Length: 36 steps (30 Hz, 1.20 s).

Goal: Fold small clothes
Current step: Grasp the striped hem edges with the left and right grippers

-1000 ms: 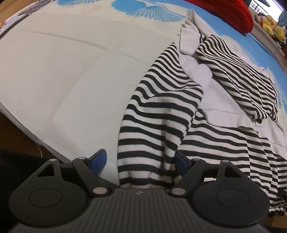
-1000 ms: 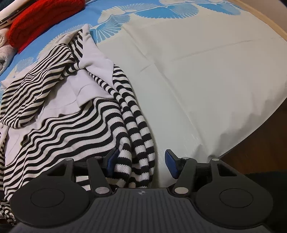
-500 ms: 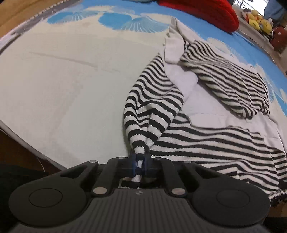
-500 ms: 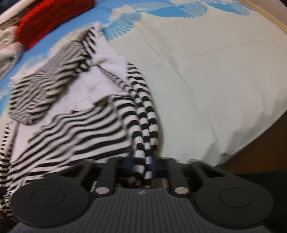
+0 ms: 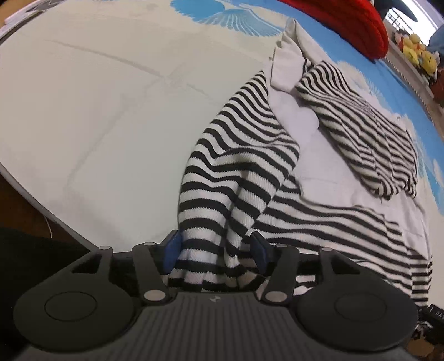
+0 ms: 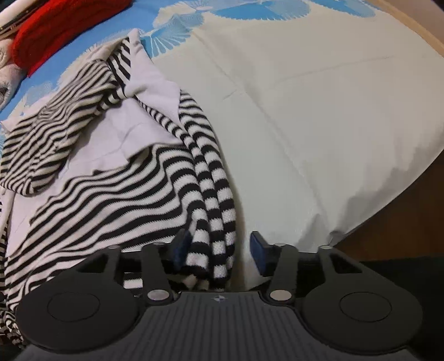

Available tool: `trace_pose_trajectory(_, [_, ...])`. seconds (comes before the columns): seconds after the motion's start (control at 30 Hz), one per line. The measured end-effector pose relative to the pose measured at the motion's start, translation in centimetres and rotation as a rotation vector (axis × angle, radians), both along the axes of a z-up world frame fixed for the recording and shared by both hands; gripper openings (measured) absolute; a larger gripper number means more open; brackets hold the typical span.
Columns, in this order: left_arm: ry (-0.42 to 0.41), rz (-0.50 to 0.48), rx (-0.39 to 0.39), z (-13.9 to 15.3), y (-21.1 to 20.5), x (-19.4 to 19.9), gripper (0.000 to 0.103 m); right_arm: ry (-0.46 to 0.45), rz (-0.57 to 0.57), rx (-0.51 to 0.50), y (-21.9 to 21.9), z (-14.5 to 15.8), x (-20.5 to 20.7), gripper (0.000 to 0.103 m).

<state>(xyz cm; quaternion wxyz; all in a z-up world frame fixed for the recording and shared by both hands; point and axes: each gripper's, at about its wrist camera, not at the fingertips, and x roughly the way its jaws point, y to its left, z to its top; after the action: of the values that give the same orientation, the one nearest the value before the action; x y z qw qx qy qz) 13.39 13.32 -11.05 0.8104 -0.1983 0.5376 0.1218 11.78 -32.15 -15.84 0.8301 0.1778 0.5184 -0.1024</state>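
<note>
A black-and-white striped knit top [image 5: 244, 155] with a plain white inner side [image 5: 313, 155] lies crumpled on the bed. In the left wrist view one striped sleeve end [image 5: 211, 236] lies bunched between the blue pads [image 5: 170, 248] of my left gripper [image 5: 215, 248]. Its jaws are opening, and the pads no longer pinch the cloth. In the right wrist view the same top [image 6: 111, 194] spreads to the left. The other sleeve [image 6: 213, 216] hangs between the jaws of my right gripper [image 6: 219, 248], which are opening too. A gap shows beside its right pad [image 6: 256, 250].
The bed cover [image 5: 97, 111] is pale with blue fan prints at the far side [image 6: 249, 8]. A red knit bundle [image 5: 347, 25] lies at the back, with plush toys [image 5: 419, 52] beyond it. The bed's near edge drops to a brown wooden floor [image 6: 402, 227].
Both grippers stood open around the sleeve ends, then shut on them and drew them taut. Now both have opened again, and the sleeves lie slack and bunched between the pads.
</note>
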Motion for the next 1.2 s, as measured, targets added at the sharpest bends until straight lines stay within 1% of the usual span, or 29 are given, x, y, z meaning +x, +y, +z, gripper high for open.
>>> trace_pose_trajectory(0.1, [0.0, -0.028, 0.03, 0.0, -0.5, 0.1, 0.059, 0.005, 0.028, -0.018, 0.6, 0.0, 0.1, 0.054])
trace_pose_trajectory(0.13, [0.0, -0.031, 0.038, 0.0, -0.6, 0.1, 0.055, 0.003, 0.04, -0.021, 0.8, 0.0, 0.0, 0.054])
trace_pose_trajectory(0.17, [-0.001, -0.035, 0.05, -0.1, -0.7, 0.1, 0.039, 0.002, 0.051, -0.023, 1.0, 0.0, 0.0, 0.048])
trace_pose_trajectory(0.2, [-0.005, -0.044, 0.059, 0.0, -0.7, 0.1, 0.029, -0.003, 0.059, -0.023, 1.1, 0.0, 0.0, 0.042])
trace_pose_trajectory(0.23, [-0.012, -0.053, 0.043, 0.0, -0.6, 0.1, 0.012, -0.011, 0.071, -0.013, 1.2, 0.1, 0.0, 0.024])
trace_pose_trajectory(0.27, [-0.019, -0.055, 0.021, 0.1, -0.6, 0.1, 0.01, -0.024, 0.08, 0.001, 1.2, 0.3, 0.0, 0.015])
trace_pose_trajectory(0.33, [-0.033, -0.058, 0.052, 0.6, -0.6, -0.1, 0.01, -0.052, 0.078, 0.003, 1.2, 0.8, -0.2, 0.01])
trace_pose_trajectory(0.37, [-0.041, -0.059, 0.063, 0.8, -0.7, -0.2, 0.01, -0.067, 0.068, 0.004, 1.0, 1.1, -0.3, 0.009])
trace_pose_trajectory(0.43, [-0.041, -0.054, 0.051, 0.8, -0.6, -0.3, 0.01, -0.081, 0.038, 0.013, 0.5, 1.5, -0.5, 0.009])
trace_pose_trajectory(0.5, [-0.024, -0.061, 0.038, 0.5, -0.6, -0.2, 0.016, -0.073, 0.019, 0.02, 0.1, 1.4, -0.7, 0.009])
trace_pose_trajectory(0.53, [-0.011, -0.059, 0.038, 0.4, -0.6, -0.2, 0.03, -0.065, 0.018, 0.023, 0.0, 1.2, -0.6, 0.01])
trace_pose_trajectory(0.57, [0.001, -0.053, 0.039, 0.2, -0.4, -0.2, 0.042, -0.053, 0.022, 0.025, 0.1, 1.0, -0.6, 0.014])
trace_pose_trajectory(0.6, [0.01, -0.048, 0.035, 0.1, -0.3, -0.3, 0.046, -0.039, 0.028, 0.021, 0.1, 0.8, -0.5, 0.018])
trace_pose_trajectory(0.67, [0.014, -0.059, 0.032, 0.0, -0.3, -0.3, 0.048, -0.003, 0.035, 0.0, 0.4, 0.3, -0.3, 0.045])
trace_pose_trajectory(0.7, [0.014, -0.07, 0.038, 0.0, -0.4, -0.3, 0.048, 0.009, 0.039, -0.008, 0.5, 0.1, -0.3, 0.047])
trace_pose_trajectory(0.93, [0.017, -0.101, 0.072, -0.2, -1.0, -0.2, 0.047, 0.016, 0.082, -0.038, 1.3, 0.0, -0.1, 0.048])
trace_pose_trajectory(1.0, [0.016, -0.106, 0.077, -0.3, -1.1, -0.2, 0.047, 0.016, 0.093, -0.049, 1.5, 0.0, -0.1, 0.046])
trace_pose_trajectory(1.03, [0.016, -0.107, 0.079, -0.3, -1.1, -0.1, 0.047, 0.014, 0.097, -0.052, 1.6, 0.0, 0.0, 0.044])
trace_pose_trajectory(1.07, [0.015, -0.108, 0.08, -0.3, -1.1, -0.2, 0.047, 0.012, 0.101, -0.051, 1.6, 0.1, -0.1, 0.039])
trace_pose_trajectory(1.13, [0.015, -0.11, 0.08, -0.3, -1.1, -0.1, 0.047, 0.003, 0.11, -0.041, 1.7, 0.1, 0.0, 0.032])
trace_pose_trajectory(1.2, [0.014, -0.108, 0.079, -0.3, -1.1, -0.2, 0.047, 0.001, 0.114, -0.042, 1.8, 0.2, -0.1, 0.032])
